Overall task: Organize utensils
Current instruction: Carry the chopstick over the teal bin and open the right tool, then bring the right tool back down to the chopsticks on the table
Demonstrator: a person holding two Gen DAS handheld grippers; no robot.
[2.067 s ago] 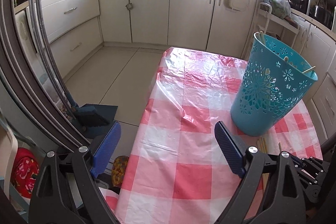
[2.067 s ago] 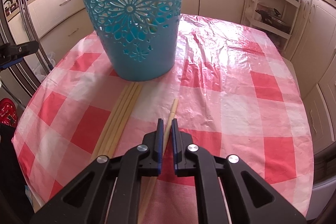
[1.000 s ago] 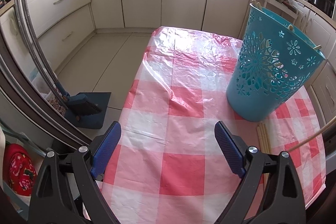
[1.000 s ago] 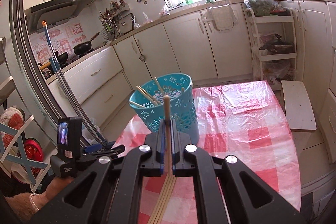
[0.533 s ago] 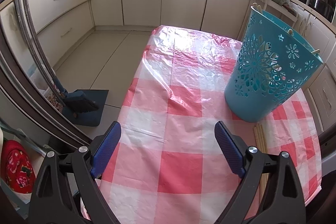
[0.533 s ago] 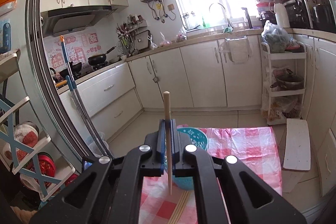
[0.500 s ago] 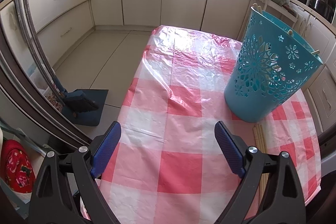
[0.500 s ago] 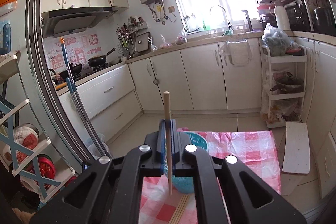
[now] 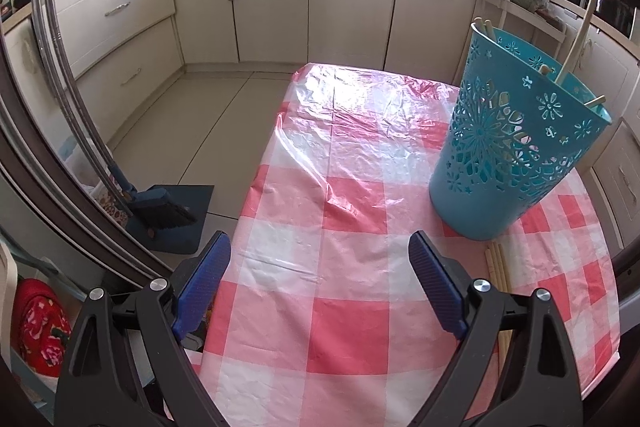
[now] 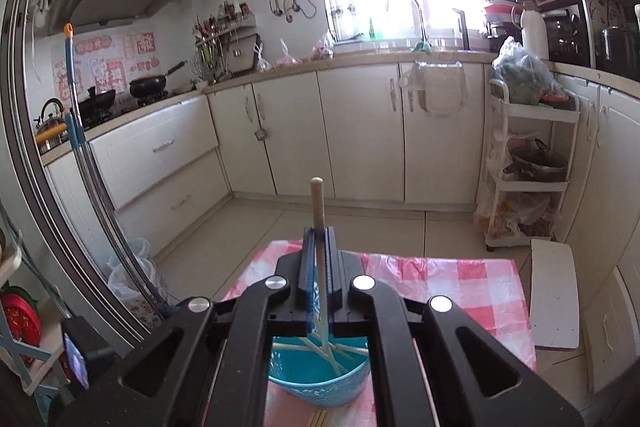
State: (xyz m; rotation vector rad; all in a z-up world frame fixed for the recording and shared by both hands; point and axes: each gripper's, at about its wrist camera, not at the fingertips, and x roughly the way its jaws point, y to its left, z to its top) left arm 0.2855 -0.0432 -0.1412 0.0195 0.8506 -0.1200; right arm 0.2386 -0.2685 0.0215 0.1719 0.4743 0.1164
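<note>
The checked tablecloth (image 9: 352,211) fills the left wrist view; the blue basket (image 9: 516,163) stands at two o'clock, loose chopsticks (image 9: 498,267) touching its base at four o'clock. The left gripper (image 9: 320,283) gapes empty. The right gripper (image 10: 319,267) pinches one chopstick (image 10: 318,203) upright above the basket

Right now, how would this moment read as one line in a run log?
right gripper: shut on chopstick | chopstick: lower end inside blue basket | left gripper: open, empty | table: more chopsticks
</note>
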